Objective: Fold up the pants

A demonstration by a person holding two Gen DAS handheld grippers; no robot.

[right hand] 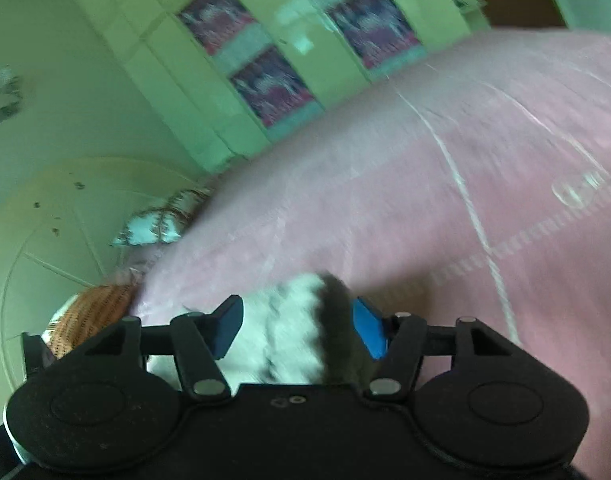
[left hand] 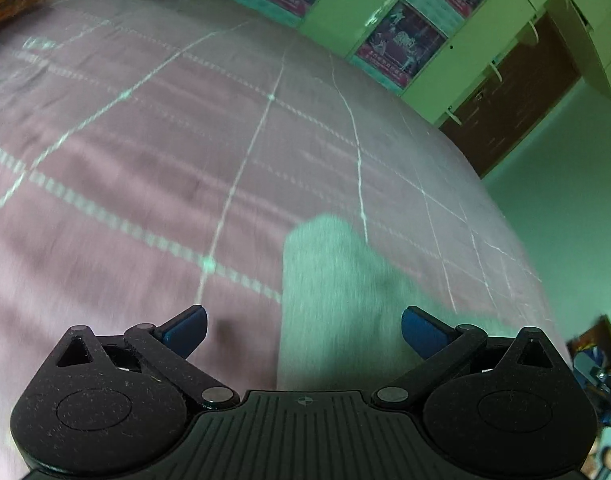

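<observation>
Pants (left hand: 329, 300) on pink bed (left hand: 145, 140), one pale strip lying flat ahead. Left gripper (left hand: 303, 330) fingers spread wide, empty. Right gripper (right hand: 297, 330) fingers half closed around bunched fabric; firm grip unclear from blur. Fold looks barely begun, most left.

So the pants are a pale grey-white pair in soft knit fabric (left hand: 325, 280), lying on the pink bed cover with thin white grid lines (left hand: 145, 140). From the left wrist view one leg stretches as a long flat strip away from the camera, end rounded off, pretty blurred. The right wrist view shows a bunched, wrinkled part (right hand: 293, 328) with a darker shadowed fold on its right side.
</observation>
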